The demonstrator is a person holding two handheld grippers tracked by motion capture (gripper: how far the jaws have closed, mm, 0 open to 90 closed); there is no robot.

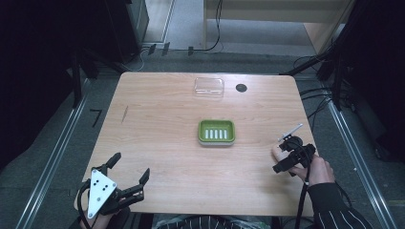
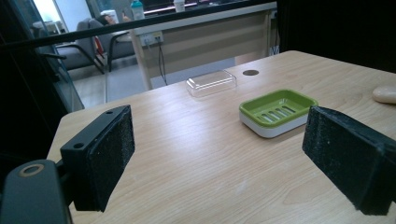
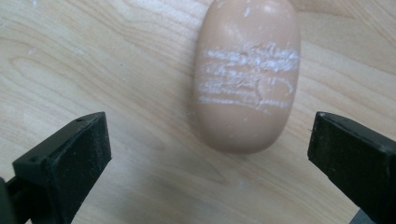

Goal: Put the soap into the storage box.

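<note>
A tan oval soap bar (image 3: 247, 74) with white scuff marks lies flat on the wooden table (image 1: 162, 109), near its right edge (image 1: 275, 151). My right gripper (image 3: 210, 158) hovers directly over it, open, jaws wide on either side of the bar's near end without touching it. A green soap dish (image 1: 217, 131) with a slotted insert on a white base sits at the table's centre. My left gripper (image 1: 130, 168) is open and holds nothing at the front left corner; it faces the dish (image 2: 279, 112), and the soap (image 2: 385, 94) shows at that view's right edge.
A clear plastic lid (image 1: 209, 87) lies at the far side of the table, beside a round black cable hole (image 1: 241, 88). Bare wood stretches between the grippers and the dish. Dark equipment, rails and cables surround the table on the floor.
</note>
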